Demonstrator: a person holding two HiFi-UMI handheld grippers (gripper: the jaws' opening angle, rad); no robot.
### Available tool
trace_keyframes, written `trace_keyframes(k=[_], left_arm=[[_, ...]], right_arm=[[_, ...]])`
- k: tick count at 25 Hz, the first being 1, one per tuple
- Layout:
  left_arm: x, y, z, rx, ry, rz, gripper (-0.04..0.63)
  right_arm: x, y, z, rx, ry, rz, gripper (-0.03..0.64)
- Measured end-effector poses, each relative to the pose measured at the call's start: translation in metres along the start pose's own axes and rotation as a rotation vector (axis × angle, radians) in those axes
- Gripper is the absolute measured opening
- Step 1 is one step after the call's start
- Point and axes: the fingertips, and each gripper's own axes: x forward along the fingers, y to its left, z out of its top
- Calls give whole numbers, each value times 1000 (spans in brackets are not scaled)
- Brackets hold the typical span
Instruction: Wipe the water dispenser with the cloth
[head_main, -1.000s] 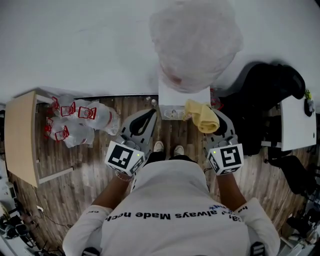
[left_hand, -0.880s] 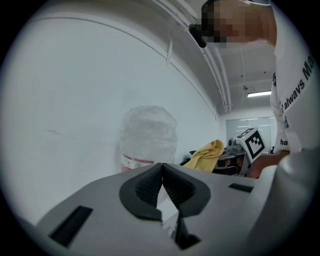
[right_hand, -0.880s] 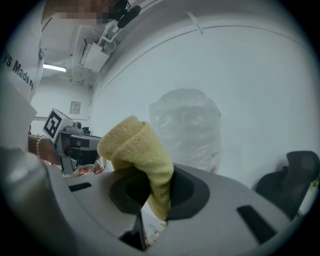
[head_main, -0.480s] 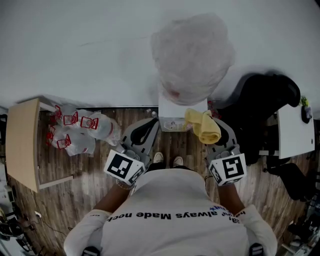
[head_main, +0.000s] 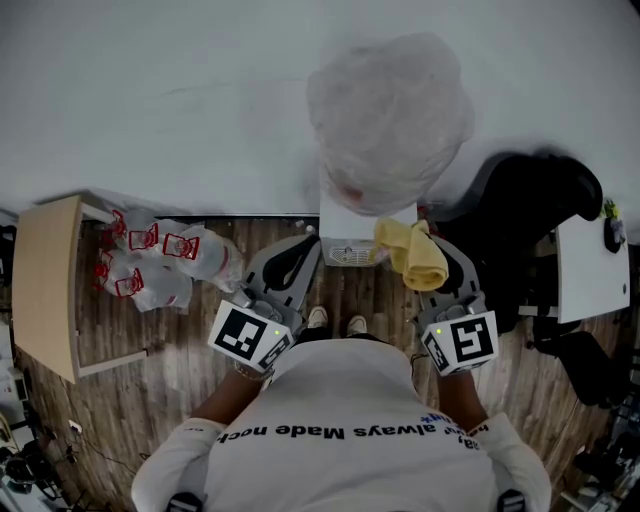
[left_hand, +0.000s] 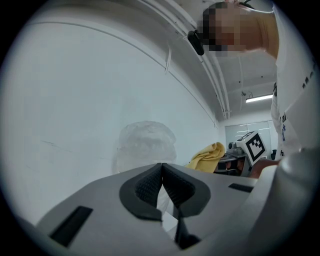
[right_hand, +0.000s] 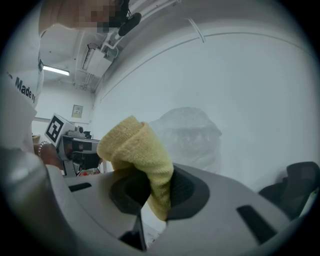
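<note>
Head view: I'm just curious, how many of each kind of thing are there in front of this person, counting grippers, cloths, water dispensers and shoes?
grippers: 2 (left gripper, right gripper)
yellow cloth: 1
water dispenser: 1
shoes: 2 (left shoe, right shoe)
total: 6

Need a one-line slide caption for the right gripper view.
Right gripper clamps a folded yellow knit cloth, facing the plastic-wrapped water dispenser by a white wall.
</note>
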Motion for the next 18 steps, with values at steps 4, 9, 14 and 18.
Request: trace_keyframes(k=[4, 9, 14, 18], left_arm=[[2, 0, 4, 5, -9, 2, 20], [2, 4, 6, 12, -16, -1, 20], [2, 3, 7, 5, -19, -10, 20], [0, 3, 5, -1, -20, -15, 20]], right_arm=[[-1, -3, 2, 2, -5, -2, 66], [1, -5, 2, -7, 0, -8, 66], [2, -5, 4, -5, -1, -16, 66], [4, -3, 6, -7, -4, -19, 66]])
